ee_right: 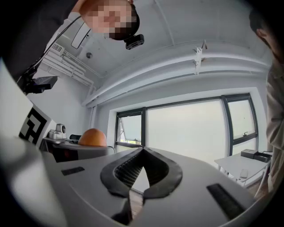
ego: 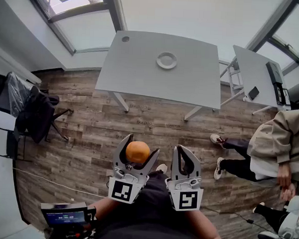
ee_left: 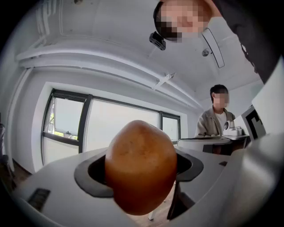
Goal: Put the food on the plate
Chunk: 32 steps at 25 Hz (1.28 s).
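Observation:
My left gripper (ego: pixel 139 147) is shut on a round orange-brown piece of food (ego: pixel 137 152), held up over the wooden floor near my body. In the left gripper view the food (ee_left: pixel 141 170) fills the space between the jaws, which stand wide around it. My right gripper (ego: pixel 186 149) is beside it on the right, shut and empty; its ribbed pads (ee_right: pixel 128 170) meet at the tips. From the right gripper view the food (ee_right: pixel 92 137) shows at the left. A white plate (ego: pixel 160 62) lies empty on the grey table (ego: pixel 137 71) well ahead of both grippers.
A second grey table (ego: pixel 250 64) with a phone and black devices stands at the right. A seated person (ego: pixel 278 143) is at the right edge, legs stretched toward the middle. Black chairs (ego: pixel 32 113) stand at the left. A small screen device (ego: pixel 64 217) is at the lower left.

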Tool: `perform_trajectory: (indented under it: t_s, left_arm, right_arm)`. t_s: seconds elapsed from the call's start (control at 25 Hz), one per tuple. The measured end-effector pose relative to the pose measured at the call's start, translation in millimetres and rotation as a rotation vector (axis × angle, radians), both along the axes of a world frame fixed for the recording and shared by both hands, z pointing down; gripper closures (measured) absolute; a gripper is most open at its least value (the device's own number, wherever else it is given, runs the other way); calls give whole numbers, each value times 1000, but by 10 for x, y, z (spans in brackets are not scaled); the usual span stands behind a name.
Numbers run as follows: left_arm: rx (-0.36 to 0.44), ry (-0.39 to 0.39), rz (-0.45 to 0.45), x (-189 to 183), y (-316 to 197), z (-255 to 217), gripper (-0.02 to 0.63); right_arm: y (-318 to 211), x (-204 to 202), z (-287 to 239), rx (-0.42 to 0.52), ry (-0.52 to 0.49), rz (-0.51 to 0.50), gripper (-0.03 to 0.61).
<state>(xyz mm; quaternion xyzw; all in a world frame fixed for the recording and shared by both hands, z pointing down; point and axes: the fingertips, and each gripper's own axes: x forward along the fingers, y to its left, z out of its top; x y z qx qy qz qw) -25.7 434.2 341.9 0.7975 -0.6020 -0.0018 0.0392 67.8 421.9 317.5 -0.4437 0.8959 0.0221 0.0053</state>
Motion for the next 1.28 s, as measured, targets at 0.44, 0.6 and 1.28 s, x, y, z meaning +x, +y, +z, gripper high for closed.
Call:
perform_trajectory:
  t_s: [0.44, 0.6, 1.28]
  left_arm:
    - [-23, -5, -89, -249, -25, 35, 262]
    - [-30, -18, -120, -127, 110, 113, 262]
    - [-26, -34, -67, 687, -256, 227, 262]
  right_arm:
    - [-68, 139, -48, -2, -48, -28, 572]
    - [35, 381, 2, -6, -56, -33, 572]
    - [-243, 999, 290, -47, -43, -49, 572]
